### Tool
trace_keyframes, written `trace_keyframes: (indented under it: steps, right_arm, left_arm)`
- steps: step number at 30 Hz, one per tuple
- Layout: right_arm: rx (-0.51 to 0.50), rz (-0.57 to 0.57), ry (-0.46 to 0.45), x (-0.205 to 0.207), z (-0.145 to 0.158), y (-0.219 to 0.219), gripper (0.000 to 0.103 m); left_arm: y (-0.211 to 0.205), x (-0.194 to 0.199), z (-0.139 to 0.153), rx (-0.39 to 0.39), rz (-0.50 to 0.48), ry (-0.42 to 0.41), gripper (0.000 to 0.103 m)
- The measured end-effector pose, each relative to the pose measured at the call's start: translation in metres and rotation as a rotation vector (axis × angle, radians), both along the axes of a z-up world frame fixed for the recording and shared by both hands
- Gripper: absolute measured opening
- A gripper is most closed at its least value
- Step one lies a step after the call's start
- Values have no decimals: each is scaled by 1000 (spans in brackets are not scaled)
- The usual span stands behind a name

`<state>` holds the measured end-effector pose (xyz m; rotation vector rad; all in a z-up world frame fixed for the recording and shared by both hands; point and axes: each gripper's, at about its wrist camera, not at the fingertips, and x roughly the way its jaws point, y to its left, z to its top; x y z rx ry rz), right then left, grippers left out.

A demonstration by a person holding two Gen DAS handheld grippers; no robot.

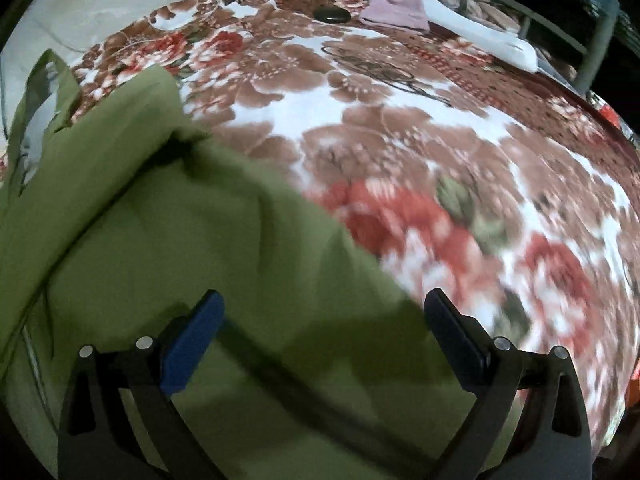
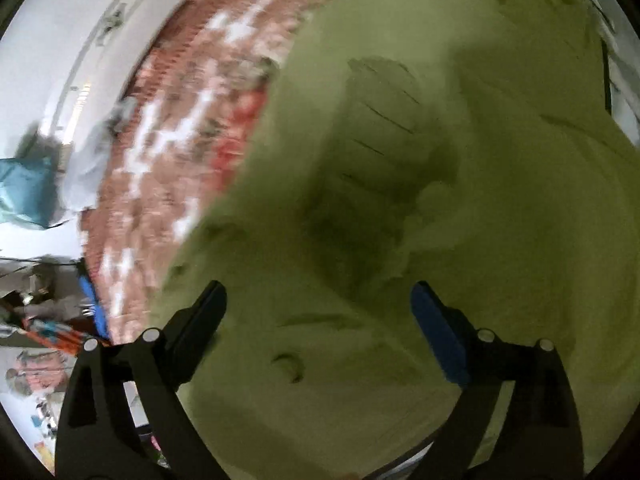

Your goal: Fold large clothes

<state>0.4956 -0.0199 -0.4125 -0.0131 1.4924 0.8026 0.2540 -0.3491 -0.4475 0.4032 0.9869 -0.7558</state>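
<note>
A large olive-green garment (image 1: 168,216) lies on a floral blanket (image 1: 400,128) that covers a bed. In the left wrist view it fills the lower left, with a loose strap hanging at the far left. My left gripper (image 1: 324,304) is open just above the green cloth, holding nothing. In the right wrist view the same garment (image 2: 440,200) fills most of the frame, rumpled with folds. My right gripper (image 2: 318,296) is open over the cloth and empty. Both views are blurred by motion.
At the far end of the bed lie a pink cloth (image 1: 396,0), a white item (image 1: 480,36) and a small dark object (image 1: 332,15). A metal bed frame (image 1: 596,32) stands behind. The right wrist view shows a white wall (image 2: 60,40) and clutter (image 2: 44,320) at the left.
</note>
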Motion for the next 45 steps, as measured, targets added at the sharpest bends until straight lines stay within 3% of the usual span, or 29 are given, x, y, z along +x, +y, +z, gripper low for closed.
trace_keyframes:
  steps: [4,9,12,15,17,21,25,27,29,31,33,36,39,40,45]
  right_arm:
    - [50,-85,-68,13,55,-39,96]
    - [-58,-213,-195,30,80,-109,96]
    - [-200,-308,-281,30,75,-171,96]
    - [-411,-410,-349,26,52,-239,96]
    - [-515,-459,-340,18,29,-276,96]
    - [-605,-546,-294,-7,-7,-334,96]
    - [-686,-582,-333,-28,-16,-373,95]
    - [-682,-598,-331,-35,-21,-382,96]
    - [-674,-616,-322,-38,-27,-391,96]
    - [-664,-638,-327,-42,-29,-392,98]
    - [-650,-653,-325,-44,-32,-396,98]
    - [-627,-654,-317,-50,-33,-394,98]
    - [-622,-620,-310,-53,-37,-388,98]
    - [-625,-607,-315,-53,-39,-386,98]
    - [-629,-601,-311,-56,-51,-388,98]
  left_arm:
    - [46,-7,7,25,36,-25,98]
    - [137,25,14,60,137,-70,98]
    - [207,56,10,62,202,-34,98]
    - [299,110,10,75,366,-23,98]
    - [345,142,20,41,471,-20,98]
    - [407,199,39,-36,652,-9,98]
    - [427,246,42,-94,712,57,97]
    - [427,263,30,-66,710,114,95]
    - [421,273,17,-20,701,155,74]
    - [418,279,7,-6,681,199,41]
    - [419,282,-2,-6,693,242,35]
    - [430,288,8,-46,719,237,15]
    - [432,293,30,10,714,147,12]
    - [436,297,31,11,714,154,12]
    - [437,303,-6,139,664,166,25]
